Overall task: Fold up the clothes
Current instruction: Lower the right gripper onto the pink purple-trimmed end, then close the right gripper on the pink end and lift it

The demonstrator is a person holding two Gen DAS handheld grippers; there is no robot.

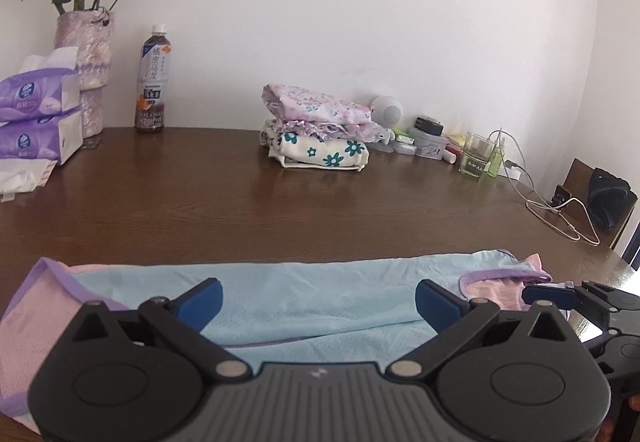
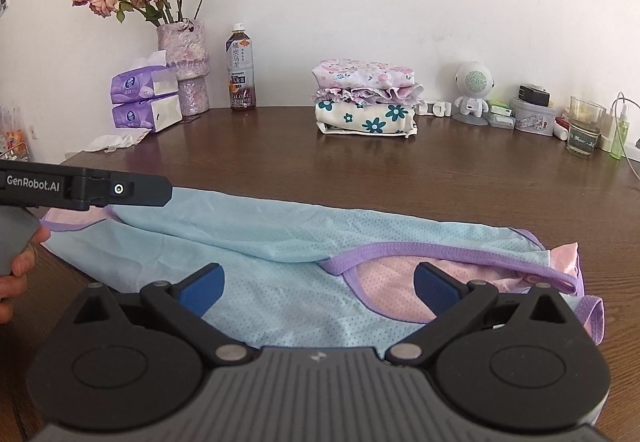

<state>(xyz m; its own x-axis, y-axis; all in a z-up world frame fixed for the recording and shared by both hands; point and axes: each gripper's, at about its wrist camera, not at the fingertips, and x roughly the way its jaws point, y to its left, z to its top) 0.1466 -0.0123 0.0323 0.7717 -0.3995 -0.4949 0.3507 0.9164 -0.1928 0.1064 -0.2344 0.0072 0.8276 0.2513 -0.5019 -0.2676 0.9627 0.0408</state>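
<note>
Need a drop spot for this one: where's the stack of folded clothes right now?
The stack of folded clothes sits at the table's far edge against the wall, centre in both views, between the tea bottle on its left and the white robot-shaped speaker on its right.

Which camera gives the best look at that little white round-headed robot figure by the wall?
The right wrist view: the white robot figure stands in full sight, head, body and base, beside the folded clothes stack. In the left wrist view only its round head peeks out behind the stack.

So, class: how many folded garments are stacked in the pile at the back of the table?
3 visible: a pink floral one on top, a frilly purple one in the middle, and a cream one with teal flowers at the bottom. Thinner ones could be hidden between.
</note>
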